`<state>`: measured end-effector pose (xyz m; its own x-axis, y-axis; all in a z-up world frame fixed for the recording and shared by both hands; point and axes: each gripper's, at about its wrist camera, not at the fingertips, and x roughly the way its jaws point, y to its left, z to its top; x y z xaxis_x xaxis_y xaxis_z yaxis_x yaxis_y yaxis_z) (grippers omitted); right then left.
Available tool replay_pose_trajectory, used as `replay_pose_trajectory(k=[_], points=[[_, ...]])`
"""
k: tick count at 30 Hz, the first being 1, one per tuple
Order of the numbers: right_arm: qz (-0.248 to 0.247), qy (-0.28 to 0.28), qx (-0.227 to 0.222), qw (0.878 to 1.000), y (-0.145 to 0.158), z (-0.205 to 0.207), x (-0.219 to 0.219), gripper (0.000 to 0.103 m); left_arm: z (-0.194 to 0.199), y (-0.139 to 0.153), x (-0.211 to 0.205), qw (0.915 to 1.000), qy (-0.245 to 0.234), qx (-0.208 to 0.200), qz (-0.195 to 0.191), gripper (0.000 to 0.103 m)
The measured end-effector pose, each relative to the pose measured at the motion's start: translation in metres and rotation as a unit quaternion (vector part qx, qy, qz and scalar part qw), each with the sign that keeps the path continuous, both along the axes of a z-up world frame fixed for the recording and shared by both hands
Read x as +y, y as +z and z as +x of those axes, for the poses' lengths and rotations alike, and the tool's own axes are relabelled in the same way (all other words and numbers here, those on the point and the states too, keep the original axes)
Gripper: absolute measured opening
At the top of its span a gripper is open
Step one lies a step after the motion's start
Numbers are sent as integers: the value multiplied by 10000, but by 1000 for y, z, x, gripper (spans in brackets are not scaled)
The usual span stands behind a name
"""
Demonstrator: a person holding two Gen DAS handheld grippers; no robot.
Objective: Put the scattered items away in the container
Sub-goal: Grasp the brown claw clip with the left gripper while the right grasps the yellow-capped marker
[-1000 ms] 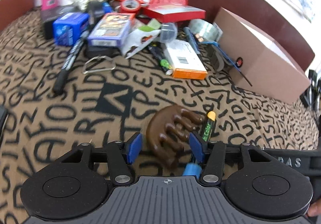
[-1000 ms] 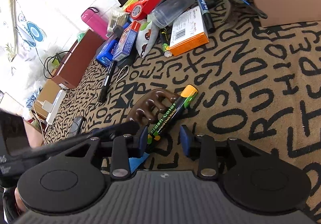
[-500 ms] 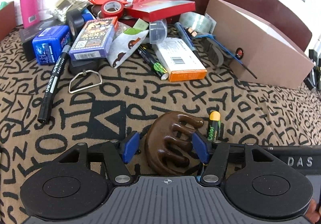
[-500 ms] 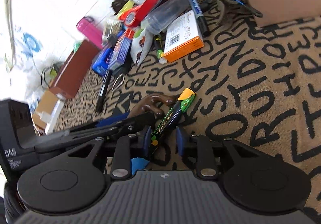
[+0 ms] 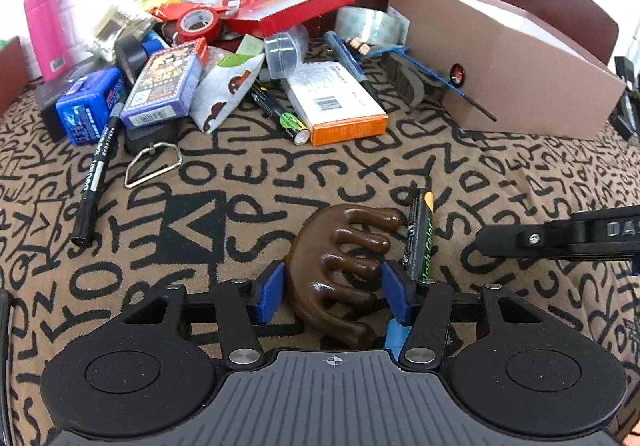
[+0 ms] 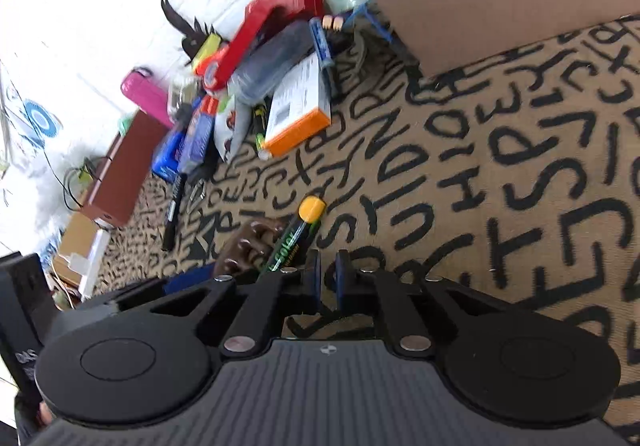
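Two grippers, one brown claw clip (image 5: 340, 266) and one chalk marker (image 5: 420, 238) on the lettered cloth (image 5: 500, 182). Left gripper (image 5: 334, 292) straddles the clip, blue pads touching its sides. Marker, reading "Color", lies just right of the clip. Right gripper (image 6: 326, 278) sits nearly pinched together on nothing, marker just left of it. One cardboard box (image 5: 500, 58) stands well beyond.
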<state>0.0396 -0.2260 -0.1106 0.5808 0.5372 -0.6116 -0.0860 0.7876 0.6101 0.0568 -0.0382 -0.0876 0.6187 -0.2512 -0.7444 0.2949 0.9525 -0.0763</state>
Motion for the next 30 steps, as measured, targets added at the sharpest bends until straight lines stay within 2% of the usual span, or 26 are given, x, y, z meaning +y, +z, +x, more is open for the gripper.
replay_pose_trajectory(k=[3,7,11,16,18,19,21,22,25,27,30], points=[[-17,162,-134,9998,6,3,13,14,0,-1,3,9999,119,-46,57,55],[-55,450,-83,9989,4,13,38,15,2,-1,15,9992,400,-62,17,56],[-116,614,50,9980,-5,15,59,27,5,-2,30,9970,752,-130,-97,56],[-127,595,-43,9981,-7,15,65,27,10,-1,35,9964,820,-87,-181,56],[-74,539,-23,9985,-8,17,65,27,14,-1,35,9963,831,-70,-189,60],[-46,510,-23,9987,-9,17,65,27,15,-1,35,9965,811,-61,-179,66],[7,488,4,9988,-10,19,65,27,18,-1,31,9969,778,-52,-84,67],[5,514,7,9987,-10,20,65,27,18,-1,30,9969,776,-53,-73,71],[-74,671,-2,9977,-8,18,63,26,24,1,33,9961,799,78,-355,81],[-29,736,9,9973,-8,15,60,30,26,0,31,9960,831,58,-334,81],[-190,772,-62,9968,-6,12,65,30,31,-1,29,9958,868,17,-279,83]])
